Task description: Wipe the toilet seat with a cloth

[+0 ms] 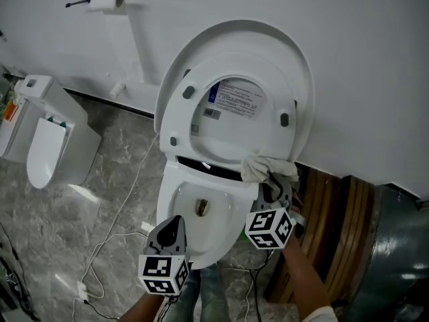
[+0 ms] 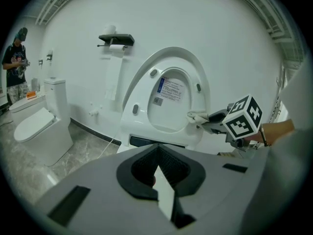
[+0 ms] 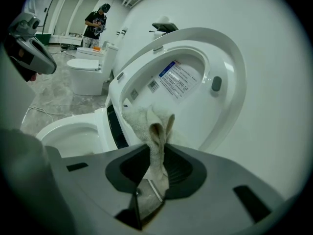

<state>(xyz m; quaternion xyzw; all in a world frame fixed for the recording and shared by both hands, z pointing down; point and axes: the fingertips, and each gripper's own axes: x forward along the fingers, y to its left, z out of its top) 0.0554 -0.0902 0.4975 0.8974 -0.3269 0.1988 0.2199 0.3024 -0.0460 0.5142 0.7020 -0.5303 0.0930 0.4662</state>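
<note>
The white toilet's seat (image 1: 179,116) and lid stand raised against the wall, above the open bowl (image 1: 171,188). A pale cloth (image 1: 265,168) lies bunched against the lower right of the raised seat, near the hinge. My right gripper (image 1: 273,185) is shut on it; in the right gripper view the cloth (image 3: 146,126) runs up out of the closed jaws of the gripper (image 3: 152,182) onto the seat (image 3: 222,89). My left gripper (image 1: 175,224) hangs over the bowl's front rim, shut and holding nothing (image 2: 157,164). From it I see the cloth (image 2: 197,116) and the right gripper (image 2: 211,120).
A second toilet (image 1: 50,139) stands at the left. A toilet-roll holder (image 1: 104,2) is on the wall. A white cable (image 1: 114,240) trails over the marble floor. Brown wooden boards (image 1: 335,213) lean right of the toilet. A person (image 2: 14,58) stands far behind.
</note>
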